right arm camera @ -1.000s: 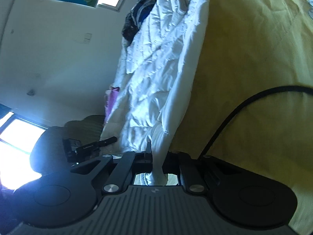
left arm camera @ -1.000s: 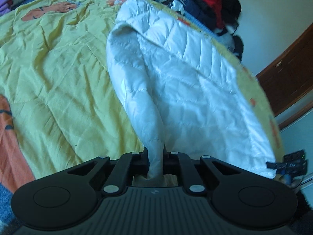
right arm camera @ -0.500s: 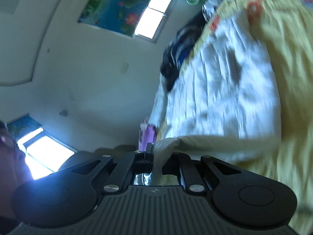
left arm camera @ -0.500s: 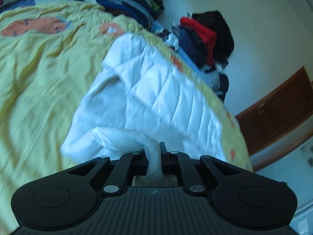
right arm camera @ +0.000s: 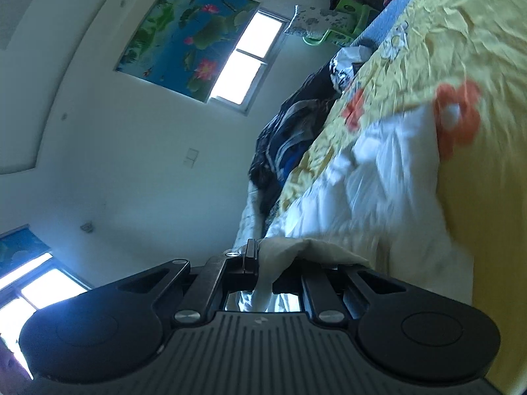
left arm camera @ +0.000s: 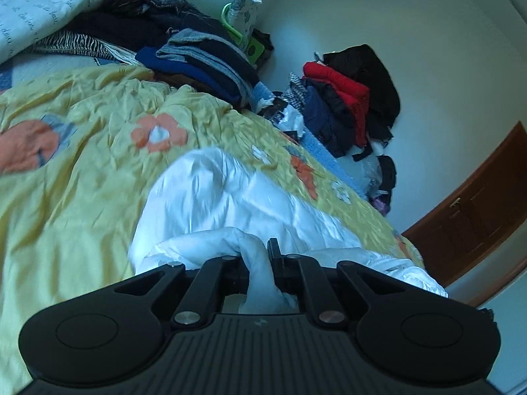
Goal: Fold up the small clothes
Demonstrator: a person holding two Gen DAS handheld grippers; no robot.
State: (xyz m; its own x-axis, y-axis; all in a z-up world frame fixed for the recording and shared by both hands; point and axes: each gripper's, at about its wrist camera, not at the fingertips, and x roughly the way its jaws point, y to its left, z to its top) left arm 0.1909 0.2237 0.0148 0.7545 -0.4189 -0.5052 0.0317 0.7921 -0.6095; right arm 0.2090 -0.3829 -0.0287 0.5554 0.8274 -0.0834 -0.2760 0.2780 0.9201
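A white quilted garment (left arm camera: pixel 230 204) lies on the yellow flowered bedspread (left arm camera: pixel 66 171). My left gripper (left arm camera: pixel 260 256) is shut on a bunched edge of it, low over the bed. In the right wrist view the same white garment (right arm camera: pixel 378 184) lies on the bedspread (right arm camera: pixel 461 49). My right gripper (right arm camera: pixel 263 260) is shut on another bunched edge of it. The near part of the garment is doubled over toward the far part.
Piles of dark folded clothes (left arm camera: pixel 197 59) sit at the far end of the bed. A heap of red and black clothes (left arm camera: pixel 349 98) stands by the wall. A brown wooden door (left arm camera: pixel 477 204) is at the right. A window (right arm camera: pixel 247 62) and a lotus poster (right arm camera: pixel 191 36) are on the wall.
Both grippers have carried the held edges forward over the garment and come down low to the bed. The garment went from stretched long to doubled over and shorter.
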